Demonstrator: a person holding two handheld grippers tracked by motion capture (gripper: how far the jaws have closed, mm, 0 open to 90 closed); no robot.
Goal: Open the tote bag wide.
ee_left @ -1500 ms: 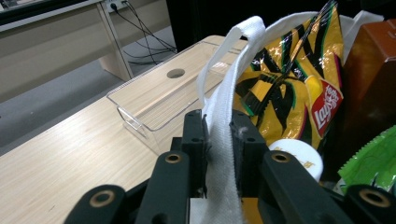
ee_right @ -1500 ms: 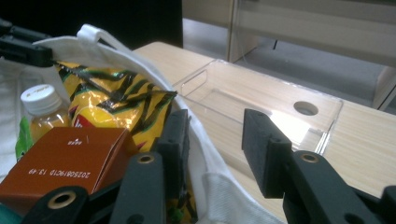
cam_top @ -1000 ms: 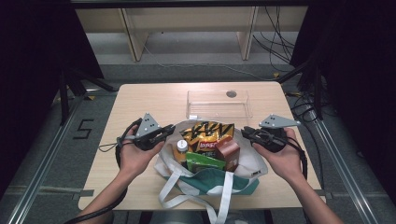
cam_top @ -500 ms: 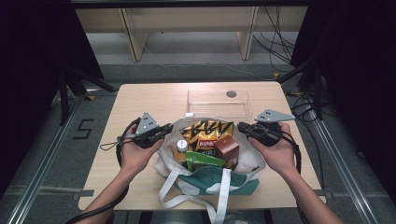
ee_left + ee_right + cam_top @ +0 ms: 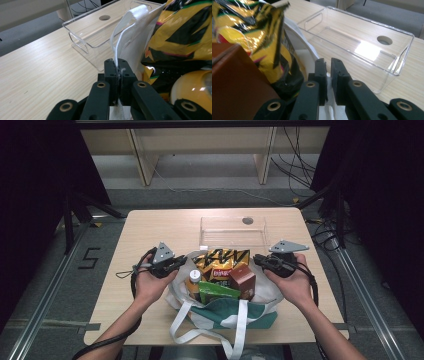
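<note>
Holding the bag open at the bench's 6 o'clock edge works best with even tension: left gripper clamped on the 9 o'clock rim, right gripper nearly together on the 3 o'clock rim, both kept level.

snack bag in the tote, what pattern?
Snack bag: yellow with black streaks; clearest in the right gripper view.

A light wooden table stands on a grey floor. Beyond it, a pale wooden frame with two upright legs spans the far side. Black cables trail across the floor at right. A black "5" mark lies left of the table. Both flanks are dark.
</note>
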